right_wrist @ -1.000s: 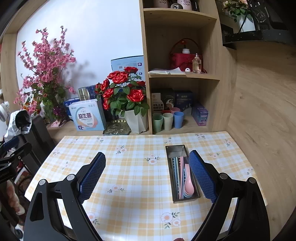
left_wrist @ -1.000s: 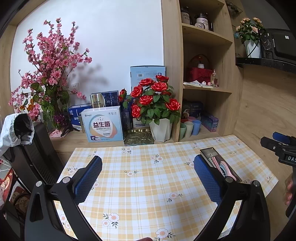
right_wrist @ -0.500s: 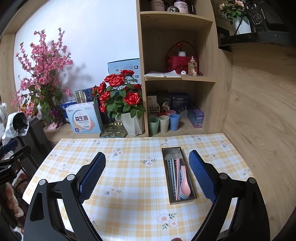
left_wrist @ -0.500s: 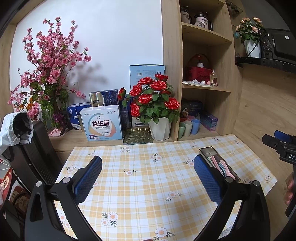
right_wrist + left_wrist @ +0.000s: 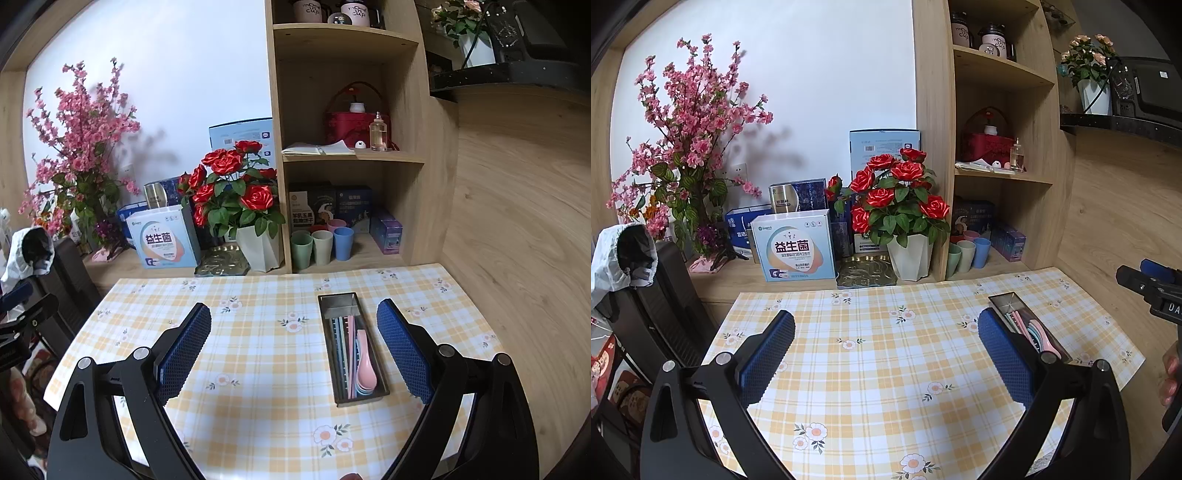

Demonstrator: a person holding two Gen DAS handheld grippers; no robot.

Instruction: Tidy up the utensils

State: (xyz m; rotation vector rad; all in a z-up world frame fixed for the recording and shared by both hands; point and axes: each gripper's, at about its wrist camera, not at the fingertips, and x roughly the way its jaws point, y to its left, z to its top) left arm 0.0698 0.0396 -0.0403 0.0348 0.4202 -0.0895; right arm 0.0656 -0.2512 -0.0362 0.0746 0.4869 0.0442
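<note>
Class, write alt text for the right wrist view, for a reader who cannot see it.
An open, empty right gripper hovers over a checked floral tablecloth, where a narrow metal tray holds stacked pastel spoons and chopsticks. Behind are red roses and shelved cups.

White-and-blue box (image 5: 795, 248) on wooden ledge behind table carries large Chinese characters 益生菌 on front; same characters legible on that box in right wrist view; small print beneath and brand mark in top corner too small to read. Two mugs (image 5: 354, 13) on top shelf bear handwritten-style lettering, apparently "more than cup", partly cut off. Black device (image 5: 1156, 291) at right edge of left wrist view shows white letters "DA", rest out of frame. Boxes on lower shelf (image 5: 328, 206) printed with Chinese text, illegible
</note>
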